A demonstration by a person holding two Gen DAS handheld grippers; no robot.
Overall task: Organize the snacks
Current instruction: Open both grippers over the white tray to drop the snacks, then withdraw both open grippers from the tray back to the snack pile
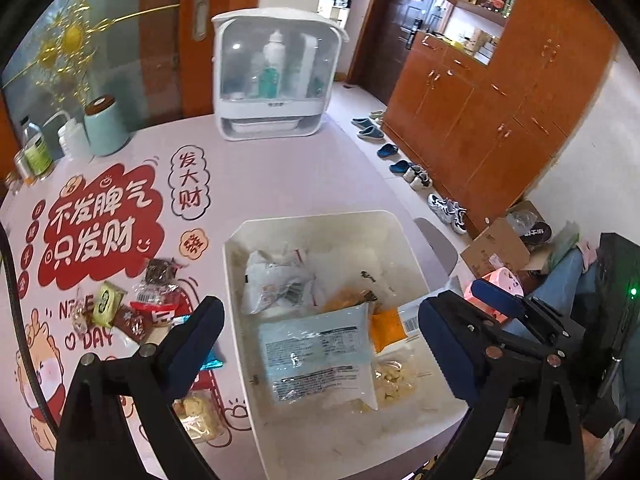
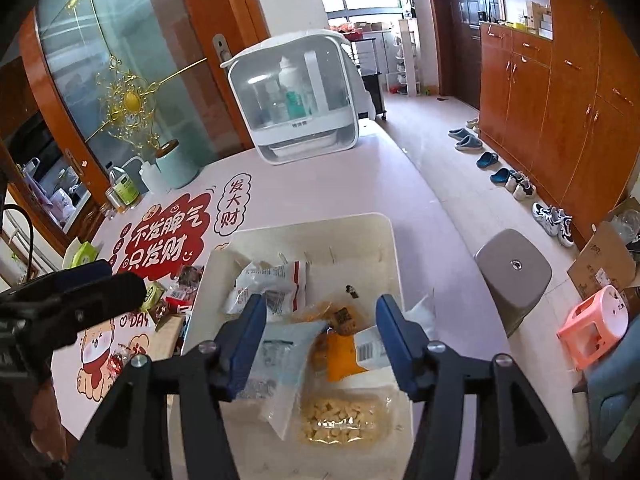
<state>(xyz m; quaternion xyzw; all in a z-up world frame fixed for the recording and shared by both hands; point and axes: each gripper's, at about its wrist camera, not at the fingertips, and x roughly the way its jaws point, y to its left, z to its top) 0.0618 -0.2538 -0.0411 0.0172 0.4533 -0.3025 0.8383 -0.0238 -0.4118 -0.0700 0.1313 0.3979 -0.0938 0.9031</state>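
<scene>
My left claw (image 1: 320, 344) stood wide and empty above the white bin (image 1: 404, 236), its fingers straddling the pale blue packet (image 1: 320, 356) lying inside. My right claw (image 2: 320, 344) was also spread wide, holding nothing, over the same bin (image 2: 394, 248). Inside it lay the blue packet (image 2: 280, 356), an orange pouch (image 2: 342, 354) beside a barcode label, a clear bag of yellow pieces (image 2: 340, 420) nearest me, and a white packet with a red stripe (image 2: 276, 280) farther in. Left of the bin, loose snacks (image 1: 132, 304) sat on the bench (image 1: 280, 168), whose print read "不发脾气 只发财" and "发大财". Beyond the bin stood a white cabinet (image 1: 276, 72) with bottles.
</scene>
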